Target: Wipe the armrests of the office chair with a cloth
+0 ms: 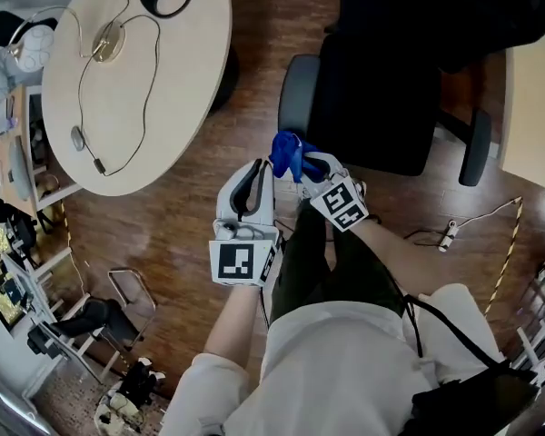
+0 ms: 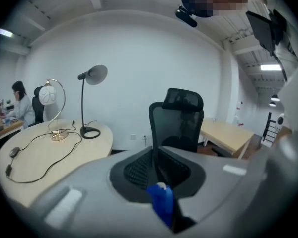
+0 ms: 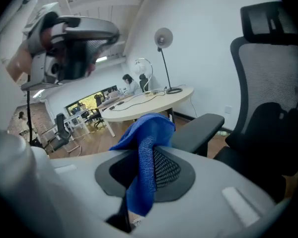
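Your right gripper (image 1: 316,167) is clamped on the blue cloth (image 1: 289,154), and your left gripper (image 1: 262,175) is closed on a corner of it. The cloth hangs just near of the office chair's (image 1: 381,89) left armrest (image 1: 295,94), not touching. Wiping looks unstarted: both that one and the right armrest (image 1: 477,148) are left.
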A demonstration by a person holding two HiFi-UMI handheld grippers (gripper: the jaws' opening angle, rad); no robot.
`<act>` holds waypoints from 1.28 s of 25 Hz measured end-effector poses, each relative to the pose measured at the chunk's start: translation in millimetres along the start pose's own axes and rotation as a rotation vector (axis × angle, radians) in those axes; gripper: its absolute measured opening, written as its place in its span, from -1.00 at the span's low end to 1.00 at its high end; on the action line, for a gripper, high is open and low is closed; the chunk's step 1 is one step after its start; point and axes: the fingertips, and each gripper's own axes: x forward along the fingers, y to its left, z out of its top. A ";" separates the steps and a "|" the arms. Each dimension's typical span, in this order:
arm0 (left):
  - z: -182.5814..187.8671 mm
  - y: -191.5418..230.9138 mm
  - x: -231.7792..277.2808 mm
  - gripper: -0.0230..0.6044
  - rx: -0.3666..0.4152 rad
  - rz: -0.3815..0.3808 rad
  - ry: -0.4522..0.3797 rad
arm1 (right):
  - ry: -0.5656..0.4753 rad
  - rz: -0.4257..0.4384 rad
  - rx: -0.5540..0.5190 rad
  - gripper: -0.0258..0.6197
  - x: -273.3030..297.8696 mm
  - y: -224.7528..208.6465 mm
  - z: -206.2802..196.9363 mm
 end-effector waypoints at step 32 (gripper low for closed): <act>-21.3 -238.3 144.5 -0.83 0.160 -0.495 0.151 | 0.048 -0.887 0.381 -0.72 -366.7 -337.2 -157.0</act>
